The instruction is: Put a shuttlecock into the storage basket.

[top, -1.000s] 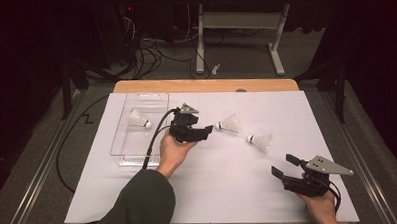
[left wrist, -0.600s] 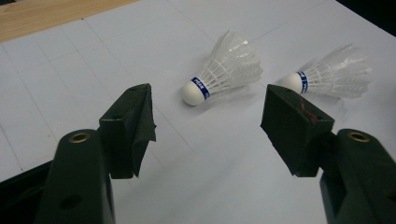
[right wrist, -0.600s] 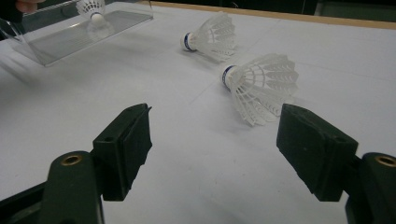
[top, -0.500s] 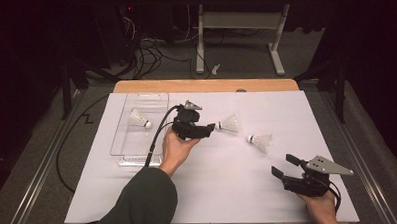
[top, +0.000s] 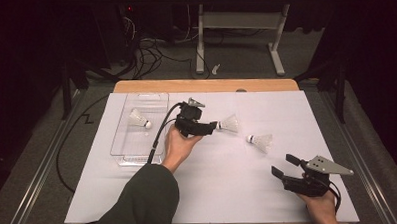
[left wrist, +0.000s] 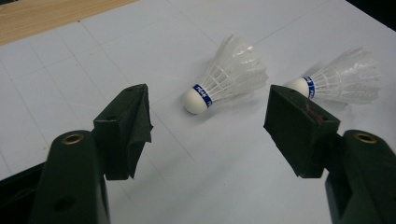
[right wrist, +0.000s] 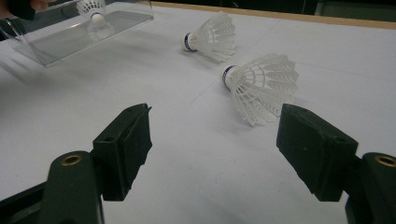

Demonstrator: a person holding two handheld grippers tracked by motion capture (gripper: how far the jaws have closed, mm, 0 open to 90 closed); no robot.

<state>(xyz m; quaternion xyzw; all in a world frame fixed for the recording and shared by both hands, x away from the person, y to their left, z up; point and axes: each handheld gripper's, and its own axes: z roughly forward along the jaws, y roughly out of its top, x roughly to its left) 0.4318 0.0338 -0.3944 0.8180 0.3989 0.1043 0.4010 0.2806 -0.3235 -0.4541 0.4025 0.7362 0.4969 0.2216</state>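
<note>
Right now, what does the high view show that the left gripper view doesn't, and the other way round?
High view alone: the clear tray holding a third shuttlecock, and the right gripper open, low on the white sheet.
Left gripper view alone: the near shuttlecock's blue band and cork tip, between open jaws, untouched.
Both: the near shuttlecock and the far shuttlecock lying on their sides.

lab: white-covered table (top: 209, 191), cable tangle (top: 146, 46) on floor, metal desk frame (top: 238, 28) behind.
</note>
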